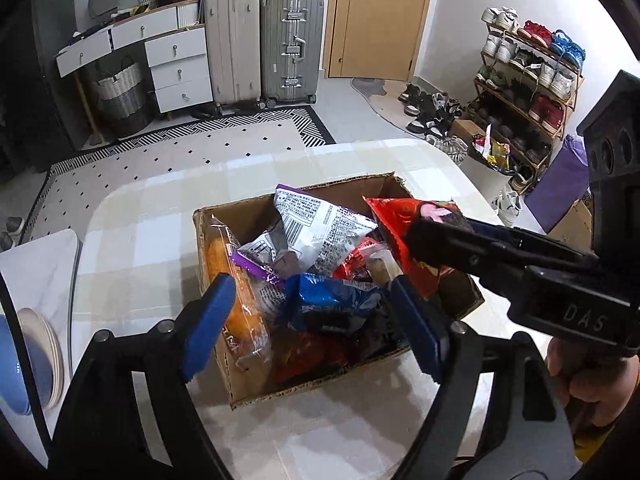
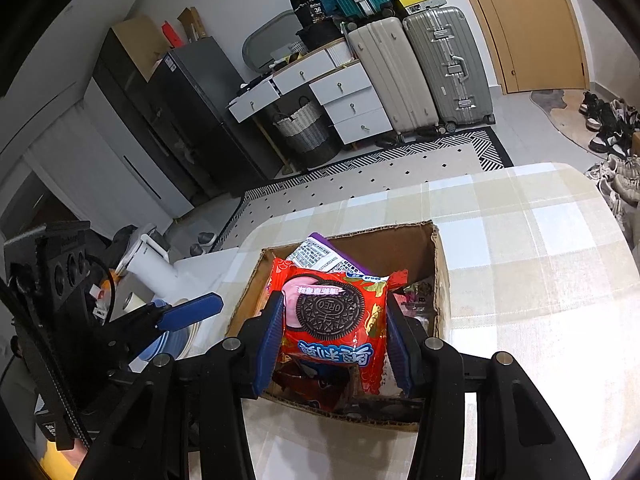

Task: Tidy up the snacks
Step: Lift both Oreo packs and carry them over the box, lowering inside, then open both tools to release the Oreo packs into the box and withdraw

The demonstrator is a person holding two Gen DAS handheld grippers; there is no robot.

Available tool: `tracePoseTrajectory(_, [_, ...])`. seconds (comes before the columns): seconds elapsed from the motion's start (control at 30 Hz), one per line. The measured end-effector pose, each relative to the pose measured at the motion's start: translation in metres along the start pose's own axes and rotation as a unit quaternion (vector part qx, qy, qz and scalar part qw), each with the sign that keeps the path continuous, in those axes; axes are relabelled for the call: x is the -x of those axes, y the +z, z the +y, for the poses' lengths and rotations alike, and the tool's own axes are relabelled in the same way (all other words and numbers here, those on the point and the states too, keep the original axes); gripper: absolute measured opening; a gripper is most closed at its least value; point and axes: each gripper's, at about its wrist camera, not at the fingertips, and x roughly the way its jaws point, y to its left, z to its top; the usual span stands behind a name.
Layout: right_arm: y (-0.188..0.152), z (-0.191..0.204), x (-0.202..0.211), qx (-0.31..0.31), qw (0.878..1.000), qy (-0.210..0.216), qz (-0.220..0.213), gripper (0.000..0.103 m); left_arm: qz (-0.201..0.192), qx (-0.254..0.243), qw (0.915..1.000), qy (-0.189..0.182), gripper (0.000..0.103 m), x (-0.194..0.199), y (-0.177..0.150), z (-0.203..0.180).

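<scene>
While our right gripper (image 2: 332,344) clamps its blue pads on the sides of a red Oreo snack packet (image 2: 334,316), we hold that packet just above the open brown cardboard box (image 2: 438,276) on the pale checked tablecloth (image 2: 520,240); our left gripper (image 1: 310,316) hangs over the near side of the box with its blue fingers (image 1: 210,320) well apart and nothing between them; inside the box lie a blue snack packet (image 1: 332,300), an orange packet (image 1: 240,308) against its left wall, and a white-and-purple printed bag (image 1: 320,228).
</scene>
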Motion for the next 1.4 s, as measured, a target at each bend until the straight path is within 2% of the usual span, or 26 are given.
tracePoseTrajectory(0.63, [-0.01,-0.006,0.0,0.005,1.0,-0.013,0.008,0.047,-0.007,0.0,1.0,0.0,0.078,0.018,-0.009,-0.003])
tracePoseTrajectory(1.03, [-0.016,0.008,-0.008,0.052,0.998,-0.036,0.02,0.051,-0.005,0.014,0.9999,0.001,0.078,0.022,-0.009,0.006])
tracePoseTrajectory(1.4, [-0.015,0.01,0.012,0.048,0.998,-0.042,-0.008,0.052,-0.01,0.032,0.9994,-0.001,0.078,0.038,-0.014,0.009])
